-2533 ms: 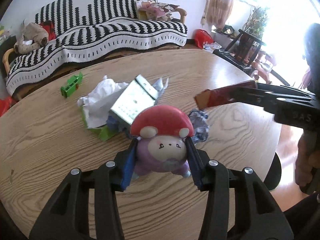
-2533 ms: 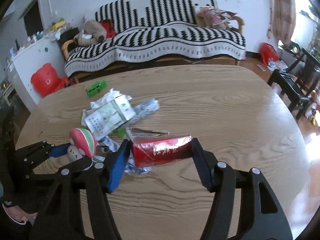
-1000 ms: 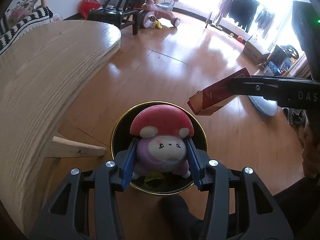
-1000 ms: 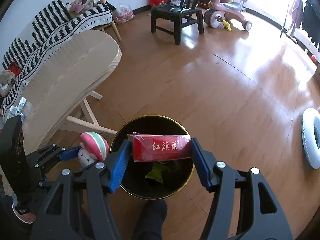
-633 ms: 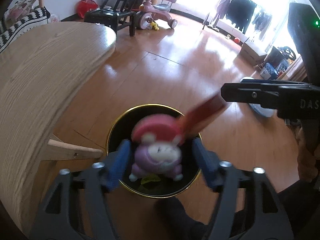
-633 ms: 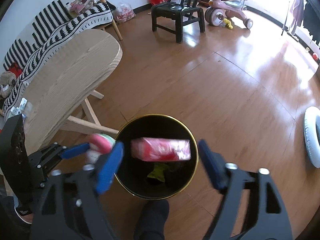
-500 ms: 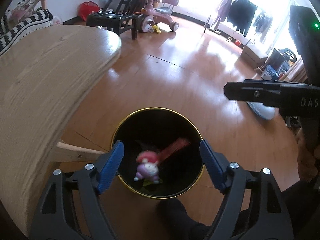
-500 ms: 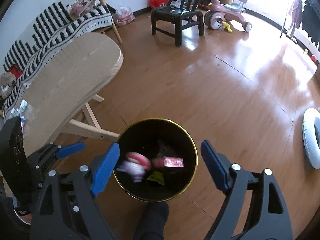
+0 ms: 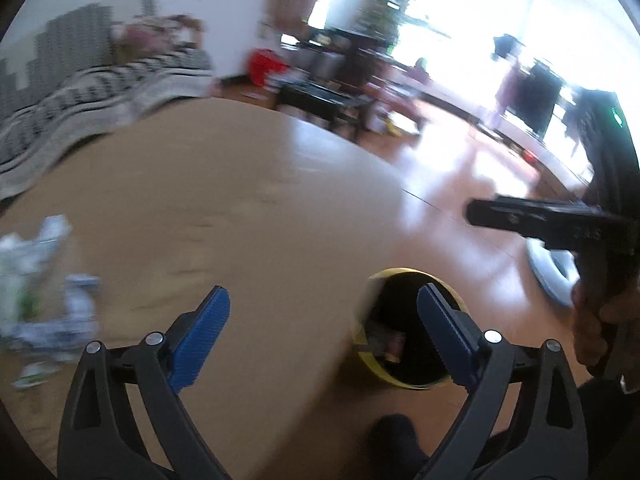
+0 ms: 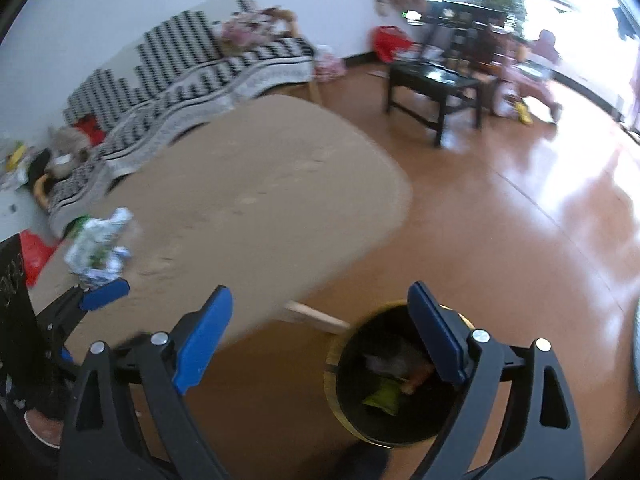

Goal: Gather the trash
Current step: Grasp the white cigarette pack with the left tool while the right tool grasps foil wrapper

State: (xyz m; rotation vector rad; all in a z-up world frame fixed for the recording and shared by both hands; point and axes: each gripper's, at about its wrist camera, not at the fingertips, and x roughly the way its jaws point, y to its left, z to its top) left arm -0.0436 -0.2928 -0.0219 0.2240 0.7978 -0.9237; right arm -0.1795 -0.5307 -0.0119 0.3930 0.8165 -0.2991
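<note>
My left gripper (image 9: 326,334) hangs over the wooden table's (image 9: 240,208) near edge, its jaws still opening with nothing between them. My right gripper (image 10: 320,332) is likewise opening and empty, above the floor beside the table (image 10: 260,200). The black, gold-rimmed bin (image 10: 331,372) stands on the floor under the right gripper's right finger and holds a green wrapper (image 10: 382,396) and other scraps. In the left wrist view the bin (image 9: 376,368) shows a red pack (image 9: 394,344) inside. Crumpled trash (image 10: 98,248) lies on the table's left part, blurred in the left wrist view (image 9: 36,280).
A striped sofa (image 10: 180,72) stands behind the table. On the wooden floor are a black chair (image 10: 436,80) and a red bag (image 10: 390,42) at the back. A dark foot (image 9: 396,436) is by the bin. A hand (image 9: 600,320) holds the right gripper's handle.
Both grippers opened and dropped the mushroom toy and the red pack into the bin. Both then rose and swung left toward the table.
</note>
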